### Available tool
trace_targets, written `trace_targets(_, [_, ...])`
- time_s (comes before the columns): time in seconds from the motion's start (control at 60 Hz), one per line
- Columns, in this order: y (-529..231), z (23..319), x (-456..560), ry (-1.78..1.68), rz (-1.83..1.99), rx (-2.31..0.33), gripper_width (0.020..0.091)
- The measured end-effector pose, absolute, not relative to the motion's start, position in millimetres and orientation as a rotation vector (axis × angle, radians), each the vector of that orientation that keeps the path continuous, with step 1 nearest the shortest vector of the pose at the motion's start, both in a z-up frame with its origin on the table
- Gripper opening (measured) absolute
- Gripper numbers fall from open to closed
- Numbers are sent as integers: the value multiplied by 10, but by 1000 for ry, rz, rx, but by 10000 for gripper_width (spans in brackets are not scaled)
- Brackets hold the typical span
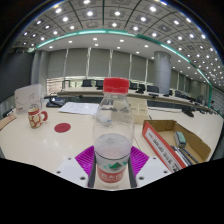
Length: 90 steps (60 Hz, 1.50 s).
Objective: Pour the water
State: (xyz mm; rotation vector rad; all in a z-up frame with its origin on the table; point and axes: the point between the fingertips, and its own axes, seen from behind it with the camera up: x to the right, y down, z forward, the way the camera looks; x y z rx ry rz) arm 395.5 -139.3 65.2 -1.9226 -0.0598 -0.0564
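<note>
Gripping: clear plastic water bottle with red cap and red label (113, 135) is clamped at label height between the gripper (112, 160) fingers, 12 o'clock | handling: judged light, thin-walled, crushable, slippery | target: red-patterned ceramic mug (37, 117) at 10 o'clock on white table (60, 145)

One bottle (113, 135), one mug (37, 117), one coaster (62, 127).

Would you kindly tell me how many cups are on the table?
1: a patterned cup stands beyond the gripper, beside the red coaster. Others may be hidden behind the water bottle.
</note>
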Motion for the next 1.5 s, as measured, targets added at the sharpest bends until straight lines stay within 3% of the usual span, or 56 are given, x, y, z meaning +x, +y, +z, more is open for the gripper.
trace_targets(0.117, [-1368,659,3947,-53,-71,-1924,373])
trace_targets(0.317, [-1274,870,3859,-93,-178,-1949,372])
trace_targets(0.667, [-558,2040,2968,-435,-699,-1803,373])
trace_targets(0.817, [-113,2346,2312,-715,-991,-1669,370])
trace_targets(1.0, [326,2314,1653,-1112,-1326,-1401,370])
trace_targets(1.333, [725,2142,861,-1536,-1699,-917,371])
trace_targets(1.5, [798,2056,746,-1593,-1707,-878,370])
